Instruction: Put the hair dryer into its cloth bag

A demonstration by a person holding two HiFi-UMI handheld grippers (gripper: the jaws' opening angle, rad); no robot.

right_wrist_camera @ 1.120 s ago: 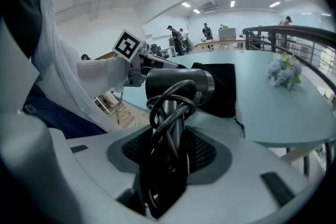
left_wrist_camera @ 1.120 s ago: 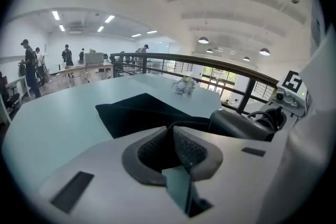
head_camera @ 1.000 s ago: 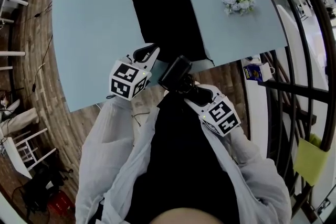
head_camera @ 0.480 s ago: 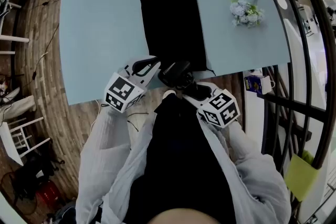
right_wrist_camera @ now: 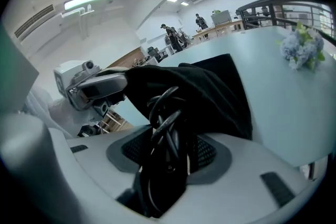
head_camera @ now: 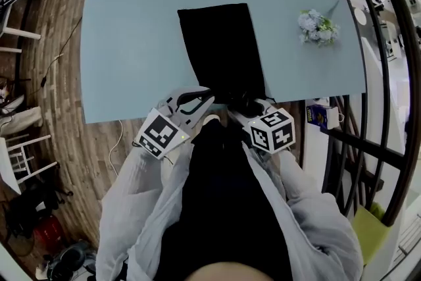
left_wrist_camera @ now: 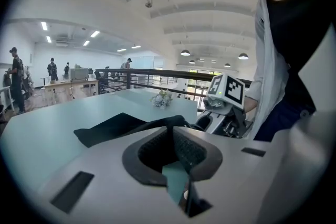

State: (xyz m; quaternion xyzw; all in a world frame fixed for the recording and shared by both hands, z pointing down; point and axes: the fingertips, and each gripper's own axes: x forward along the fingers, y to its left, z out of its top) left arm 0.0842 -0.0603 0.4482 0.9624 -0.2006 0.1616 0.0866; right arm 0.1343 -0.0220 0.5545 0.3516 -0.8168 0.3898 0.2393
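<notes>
Hair dryer (right_wrist_camera: 160, 181) at cloth bag (head_camera: 220, 49) mouth.
My L gripper (head_camera: 205, 99) jaws pinch its rim; R gripper (head_camera: 245, 104) jaws clamp dryer.

I count from feeds:
- tabletop (head_camera: 131, 29): 1
- cloth bag (head_camera: 220, 49): 1, black
- hair dryer (right_wrist_camera: 160, 176): 1, with 1 coiled cord (right_wrist_camera: 165, 113)
- claws: 2, left claw (head_camera: 208, 97) and right claw (head_camera: 238, 104)
- marker cubes: 2, one per claw (head_camera: 162, 133) (head_camera: 271, 130)
- flower bunch (head_camera: 318, 26): 1
- small blue box (head_camera: 319, 114) past tabletop edge: 1
- background people (left_wrist_camera: 16, 79): I make out at least 3, too small for exact count
- operator: 1
</notes>
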